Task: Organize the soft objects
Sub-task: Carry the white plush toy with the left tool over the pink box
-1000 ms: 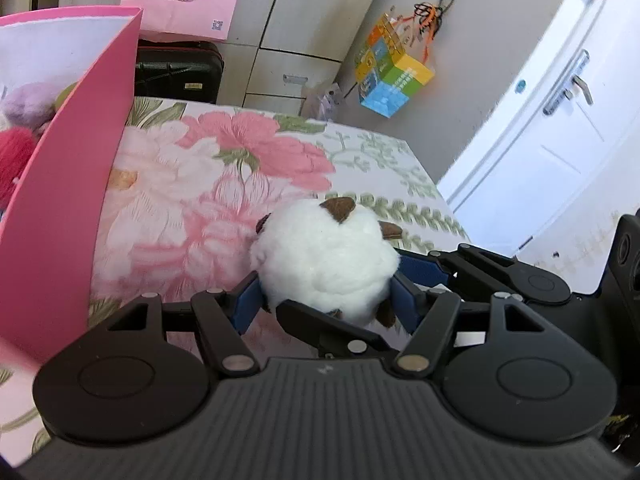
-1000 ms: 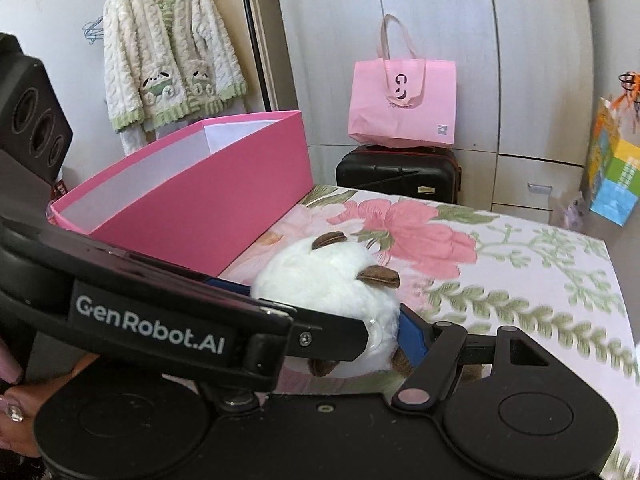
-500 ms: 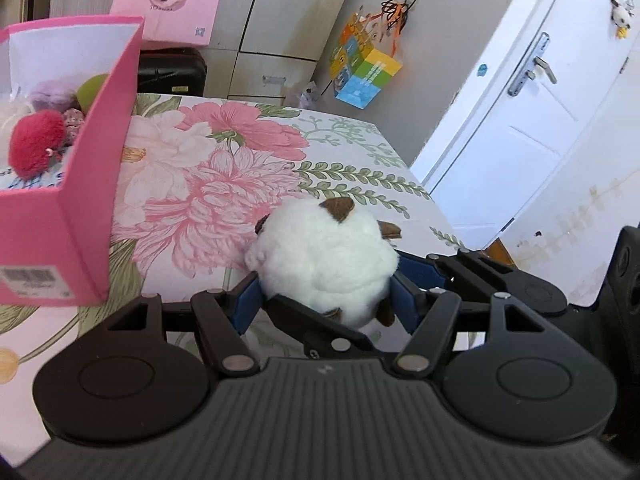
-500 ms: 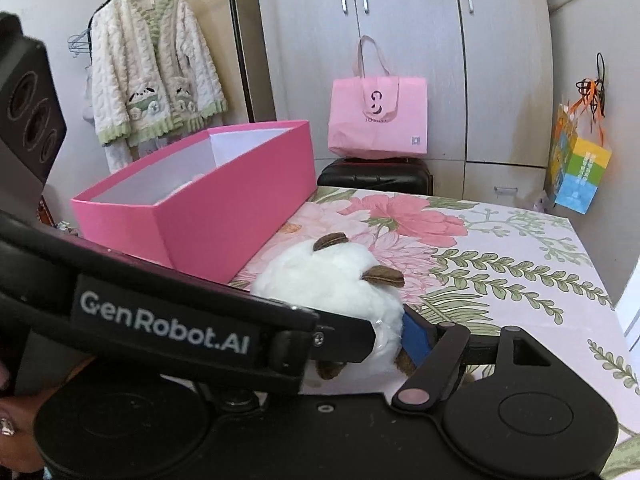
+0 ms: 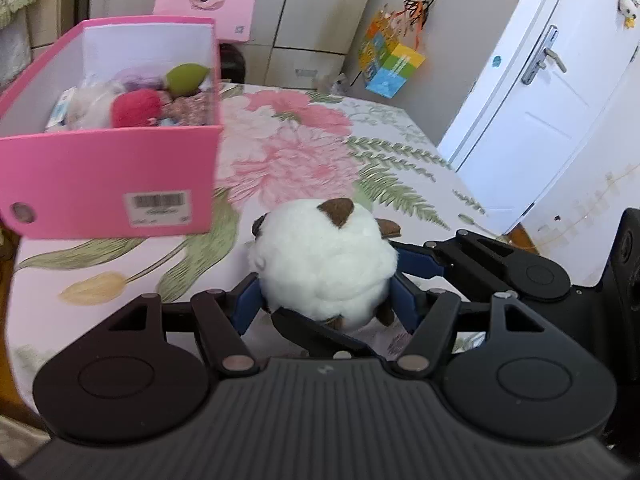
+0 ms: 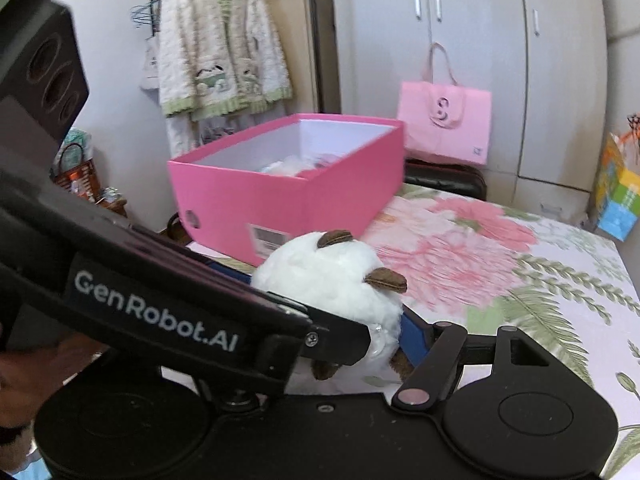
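Low in the centre of the left wrist view, a round, fluffy white plush toy (image 5: 326, 270) with small brown felt ears and feet sits pinched between the blue pads of the left gripper (image 5: 325, 295), its fur bulging over both pads. The right gripper (image 5: 412, 264) reaches in from the right of that frame, and its blue pad presses the toy's right flank; in the right wrist view the toy (image 6: 332, 280) fills the middle, with one blue pad (image 6: 414, 334) against it and the other side hidden behind the left gripper's matte black body, so both pairs of fingers appear clamped on the same soft ball. At upper left stands a pink cardboard box (image 5: 100, 176) with a white interior and a barcode label, holding a fuzzy red ball (image 5: 136, 108), a smooth green piece (image 5: 186, 76) and other soft things. Beneath lies a smooth floral cloth (image 5: 304, 152) printed with pink blooms and green fern leaves.
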Action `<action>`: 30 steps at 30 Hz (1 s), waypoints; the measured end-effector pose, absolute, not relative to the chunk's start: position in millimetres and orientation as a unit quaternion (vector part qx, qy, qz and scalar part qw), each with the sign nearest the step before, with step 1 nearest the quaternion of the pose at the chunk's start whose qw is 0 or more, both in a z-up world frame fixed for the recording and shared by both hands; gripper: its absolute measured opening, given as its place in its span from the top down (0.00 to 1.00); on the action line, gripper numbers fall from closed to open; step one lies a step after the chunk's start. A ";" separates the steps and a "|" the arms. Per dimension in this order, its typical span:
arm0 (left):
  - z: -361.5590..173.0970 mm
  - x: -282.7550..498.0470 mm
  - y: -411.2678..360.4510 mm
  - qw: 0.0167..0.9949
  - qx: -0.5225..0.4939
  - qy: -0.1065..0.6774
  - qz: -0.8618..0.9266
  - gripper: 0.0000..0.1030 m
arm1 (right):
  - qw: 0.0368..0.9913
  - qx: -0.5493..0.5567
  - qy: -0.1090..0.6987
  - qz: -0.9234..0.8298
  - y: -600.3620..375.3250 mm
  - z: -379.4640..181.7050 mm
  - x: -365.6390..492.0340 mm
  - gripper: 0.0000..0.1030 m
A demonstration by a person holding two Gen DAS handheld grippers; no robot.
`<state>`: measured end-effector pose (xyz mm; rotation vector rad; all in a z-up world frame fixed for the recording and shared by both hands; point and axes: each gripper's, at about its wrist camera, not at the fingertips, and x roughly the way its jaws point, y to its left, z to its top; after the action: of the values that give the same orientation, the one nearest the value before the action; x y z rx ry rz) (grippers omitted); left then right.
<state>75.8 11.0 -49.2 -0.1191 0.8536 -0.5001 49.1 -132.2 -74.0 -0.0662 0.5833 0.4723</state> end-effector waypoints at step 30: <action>59.8 158.4 109.0 0.943 -0.068 0.278 -0.171 0.37 | 0.923 -0.008 0.196 0.332 -57.0 18.4 170.6 0.23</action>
<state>158.4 109.0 59.8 -0.1383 0.5664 -0.3480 170.6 -57.0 18.4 -0.0166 0.4026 0.6823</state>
